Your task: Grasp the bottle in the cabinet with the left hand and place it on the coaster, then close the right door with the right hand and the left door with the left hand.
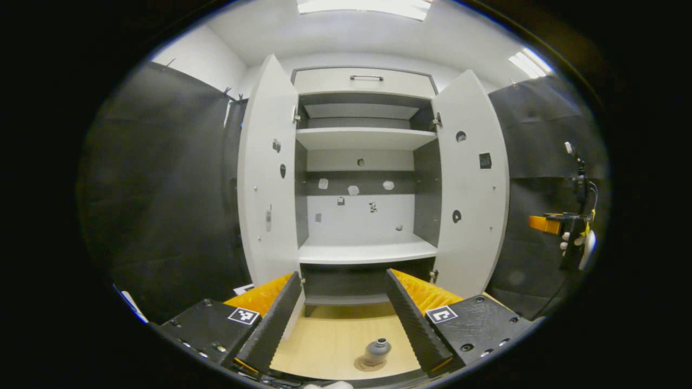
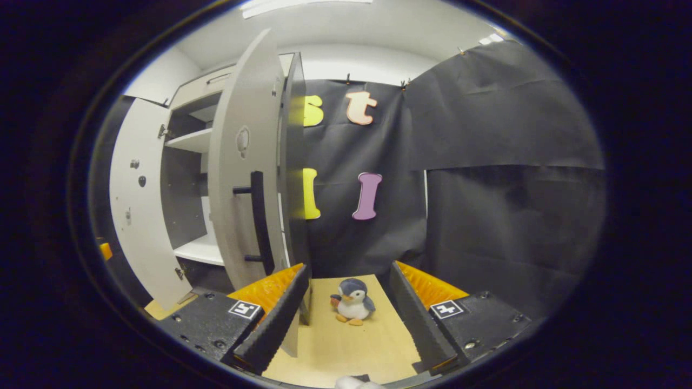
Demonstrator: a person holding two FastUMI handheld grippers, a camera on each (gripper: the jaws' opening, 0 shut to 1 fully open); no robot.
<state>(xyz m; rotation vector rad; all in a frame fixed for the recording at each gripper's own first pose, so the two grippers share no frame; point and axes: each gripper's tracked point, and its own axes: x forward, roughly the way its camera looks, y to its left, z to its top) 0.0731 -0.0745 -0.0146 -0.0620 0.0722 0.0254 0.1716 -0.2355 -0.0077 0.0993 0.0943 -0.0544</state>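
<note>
In the left gripper view a small grey bottle (image 1: 376,350) stands upright on a round coaster (image 1: 370,364) on the wooden table, below and between my left gripper's (image 1: 340,316) open fingers, which hold nothing. Ahead, the white cabinet (image 1: 363,162) has both doors swung open: left door (image 1: 268,173), right door (image 1: 471,183). Its shelves are bare. At the far right the other gripper (image 1: 562,224) is held by a hand. In the right gripper view my right gripper (image 2: 346,319) is open, close beside the right door (image 2: 243,167) with its dark handle (image 2: 258,221).
A plush penguin (image 2: 351,308) sits on the wooden table (image 2: 346,346) between the right gripper's fingers, farther off. Black cloth walls stand on both sides of the cabinet. A drawer with a metal handle (image 1: 366,78) tops the cabinet.
</note>
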